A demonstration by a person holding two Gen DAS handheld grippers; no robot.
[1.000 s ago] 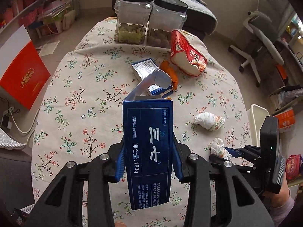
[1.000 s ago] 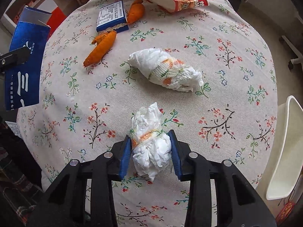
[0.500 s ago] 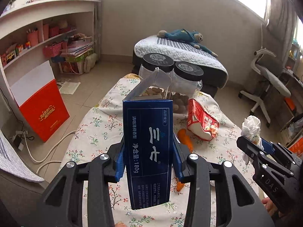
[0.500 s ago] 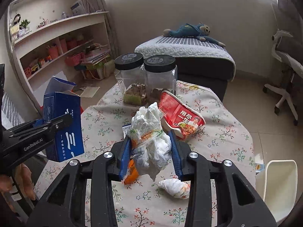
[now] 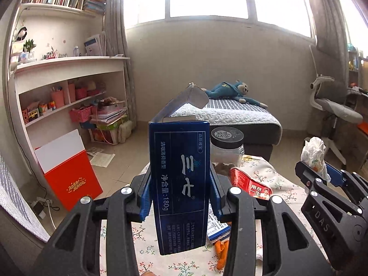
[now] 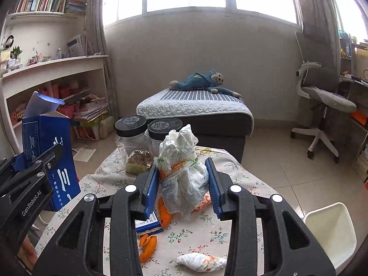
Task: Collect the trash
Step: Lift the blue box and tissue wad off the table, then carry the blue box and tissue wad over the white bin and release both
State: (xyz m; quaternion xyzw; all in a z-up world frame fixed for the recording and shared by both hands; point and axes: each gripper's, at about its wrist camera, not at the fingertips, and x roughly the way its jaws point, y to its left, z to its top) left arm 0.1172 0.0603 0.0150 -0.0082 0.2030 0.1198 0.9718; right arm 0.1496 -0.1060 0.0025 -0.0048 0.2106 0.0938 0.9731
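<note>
My left gripper (image 5: 179,195) is shut on a tall dark blue toothpaste box (image 5: 180,179) with its top flap open, held upright above the floral-cloth table (image 5: 271,179); the box also shows in the right wrist view (image 6: 49,151). My right gripper (image 6: 182,184) is shut on a crumpled white tissue wad (image 6: 182,168), held above the table; it shows at the right of the left wrist view (image 5: 314,155). On the table lie another tissue wad (image 6: 202,262), orange peels (image 6: 147,247), a small blue box (image 6: 147,224) and a red snack bag (image 5: 250,182).
Two black-lidded clear jars (image 6: 132,142) stand at the table's far end. A white bin (image 6: 331,232) stands on the floor to the right. Beyond are a bed (image 6: 195,108), an office chair (image 6: 326,101), shelves (image 5: 69,87) and a red box (image 5: 69,177).
Both grippers have risen and tilted up with their loads; the views now look across the room rather than down at the table. Both grips are unchanged.
</note>
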